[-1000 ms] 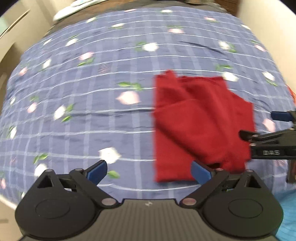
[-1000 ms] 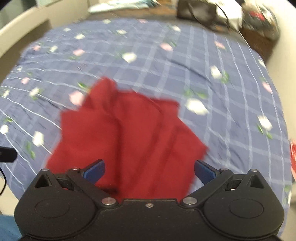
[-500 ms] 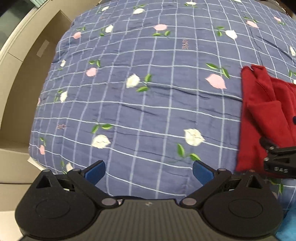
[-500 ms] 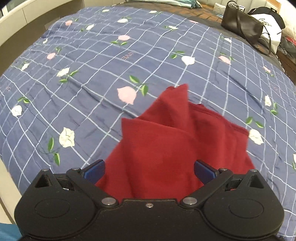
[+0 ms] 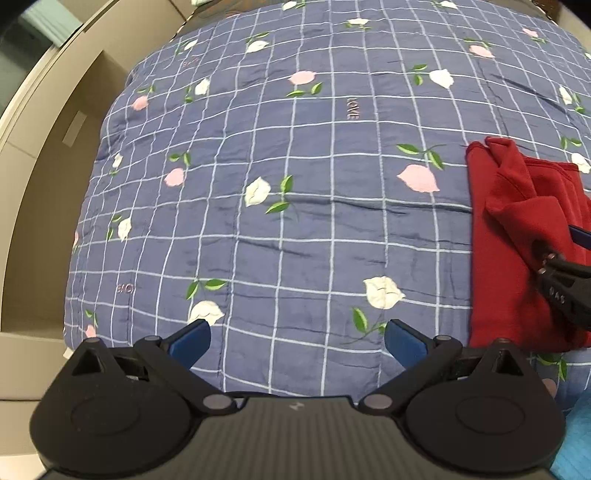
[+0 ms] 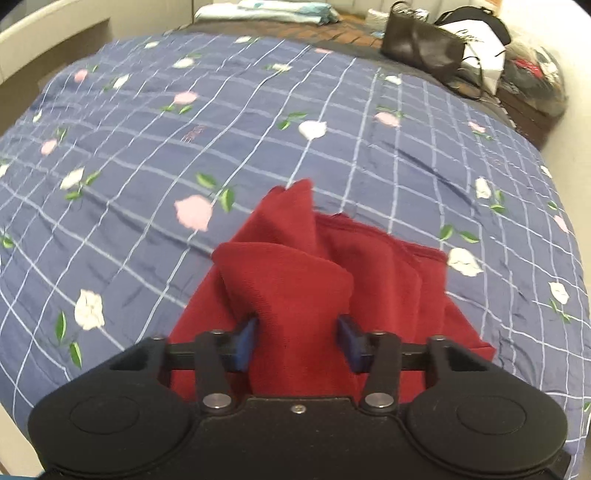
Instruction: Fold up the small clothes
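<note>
A dark red garment (image 5: 517, 236) lies partly folded on the blue flowered bedspread (image 5: 295, 206), at the right edge of the left wrist view. In the right wrist view a raised fold of the red garment (image 6: 295, 280) is bunched between the blue pads, and my right gripper (image 6: 297, 341) is shut on it. The right gripper (image 5: 561, 247) also shows in the left wrist view, on the garment's near part. My left gripper (image 5: 297, 341) is open above bare bedspread, to the left of the garment, holding nothing.
The bedspread (image 6: 258, 122) stretches far ahead. A dark handbag (image 6: 421, 46) and a white bag (image 6: 480, 40) sit at the far right; folded pale cloths (image 6: 266, 11) lie at the far end. A beige panel (image 5: 48, 147) borders the bed's left side.
My right gripper's fingers have come together on a fold of the red garment. My left gripper stayed open and swung left, so the garment now sits at its right edge.
</note>
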`<act>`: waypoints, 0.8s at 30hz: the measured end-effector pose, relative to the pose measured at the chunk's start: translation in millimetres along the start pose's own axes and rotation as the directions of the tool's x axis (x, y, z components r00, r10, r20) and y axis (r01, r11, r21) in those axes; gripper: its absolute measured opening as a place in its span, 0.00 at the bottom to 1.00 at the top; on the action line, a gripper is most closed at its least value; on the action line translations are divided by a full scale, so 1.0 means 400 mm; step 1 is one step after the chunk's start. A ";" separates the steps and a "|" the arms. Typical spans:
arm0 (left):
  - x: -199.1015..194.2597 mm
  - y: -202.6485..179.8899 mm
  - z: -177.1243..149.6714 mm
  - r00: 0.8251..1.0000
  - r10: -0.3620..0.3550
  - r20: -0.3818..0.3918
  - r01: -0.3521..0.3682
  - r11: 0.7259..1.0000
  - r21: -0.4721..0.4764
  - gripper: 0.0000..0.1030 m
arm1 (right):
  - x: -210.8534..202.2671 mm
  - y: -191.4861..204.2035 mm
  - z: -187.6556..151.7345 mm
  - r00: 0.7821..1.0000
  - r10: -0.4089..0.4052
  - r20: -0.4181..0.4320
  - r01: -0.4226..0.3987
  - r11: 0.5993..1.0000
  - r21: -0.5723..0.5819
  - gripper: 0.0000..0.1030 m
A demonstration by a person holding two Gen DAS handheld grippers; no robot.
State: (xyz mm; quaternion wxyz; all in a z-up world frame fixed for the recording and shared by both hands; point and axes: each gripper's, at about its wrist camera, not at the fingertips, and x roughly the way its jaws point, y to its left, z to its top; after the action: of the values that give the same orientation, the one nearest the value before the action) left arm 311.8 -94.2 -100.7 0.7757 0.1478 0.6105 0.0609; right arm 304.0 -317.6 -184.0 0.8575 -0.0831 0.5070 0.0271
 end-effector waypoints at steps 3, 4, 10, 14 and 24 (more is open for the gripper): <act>-0.004 -0.022 0.007 1.000 -0.009 0.007 0.008 1.000 0.012 0.99 | -0.018 -0.026 -0.003 1.000 0.006 0.012 -0.007 1.000 0.024 0.24; -0.006 -0.028 0.009 1.000 -0.011 0.009 0.011 1.000 0.014 0.99 | -0.023 -0.036 -0.005 1.000 0.011 0.015 -0.011 0.999 0.035 0.19; -0.012 -0.068 0.017 1.000 -0.028 0.008 0.028 1.000 0.012 0.99 | -0.064 -0.125 -0.022 0.999 0.023 0.037 -0.028 0.992 0.123 0.15; -0.017 -0.098 0.018 0.999 -0.043 0.002 0.043 0.999 0.004 0.99 | -0.066 -0.206 -0.044 0.998 0.061 0.003 -0.060 0.967 0.246 0.16; -0.034 -0.145 0.001 1.000 -0.027 -0.013 0.027 1.000 -0.007 0.99 | -0.048 -0.357 -0.110 0.989 0.149 -0.018 -0.122 0.865 0.487 0.32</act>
State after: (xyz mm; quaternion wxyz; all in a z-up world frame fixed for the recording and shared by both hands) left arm 303.9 -152.9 -105.8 0.7731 0.1365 0.6171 0.0534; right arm 275.3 -465.0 -171.5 0.8326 0.1692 0.5256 -0.0426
